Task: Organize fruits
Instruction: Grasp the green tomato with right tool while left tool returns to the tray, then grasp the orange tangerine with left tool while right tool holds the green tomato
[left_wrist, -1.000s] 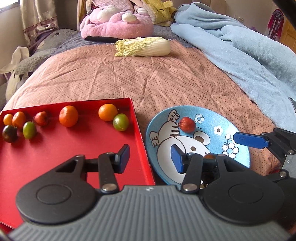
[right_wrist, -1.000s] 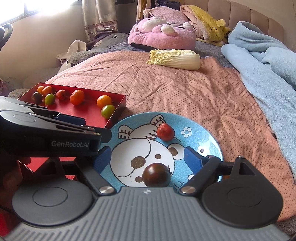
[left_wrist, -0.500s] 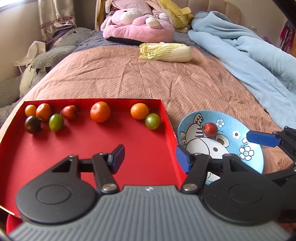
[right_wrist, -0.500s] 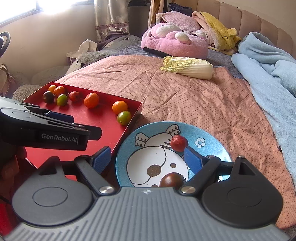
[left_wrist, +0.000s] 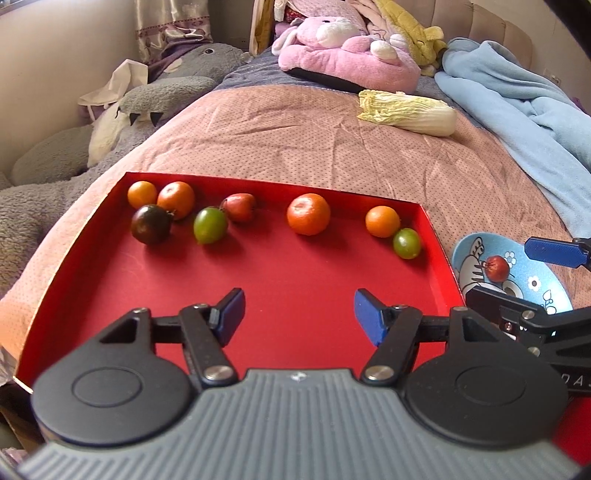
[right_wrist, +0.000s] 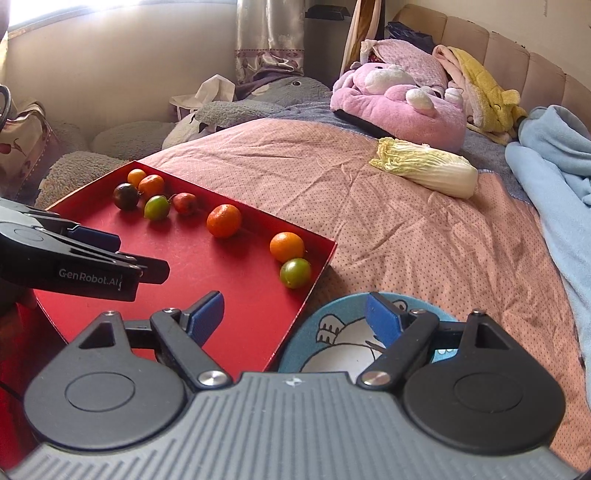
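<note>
A red tray (left_wrist: 295, 288) lies on the bed with several small fruits along its far edge: oranges, green ones, a dark tomato (left_wrist: 150, 224) and a red one (left_wrist: 240, 207). A blue cartoon plate (left_wrist: 546, 280) to its right holds a red fruit (left_wrist: 496, 267). My left gripper (left_wrist: 299, 317) is open and empty over the tray's near half. My right gripper (right_wrist: 293, 317) is open and empty, above the gap between the tray (right_wrist: 207, 266) and the plate (right_wrist: 340, 325). The plate's contents are hidden in the right wrist view.
A napa cabbage (left_wrist: 410, 112) lies farther up the pink bedspread. A pink plush (left_wrist: 347, 59) sits at the headboard, a blue blanket (left_wrist: 517, 107) along the right, and grey plush toys (left_wrist: 147, 99) at the left edge.
Both grippers have moved left and back from the plate. The left one now faces the tray. The dark tomato on the plate has dropped out of the right wrist view.
</note>
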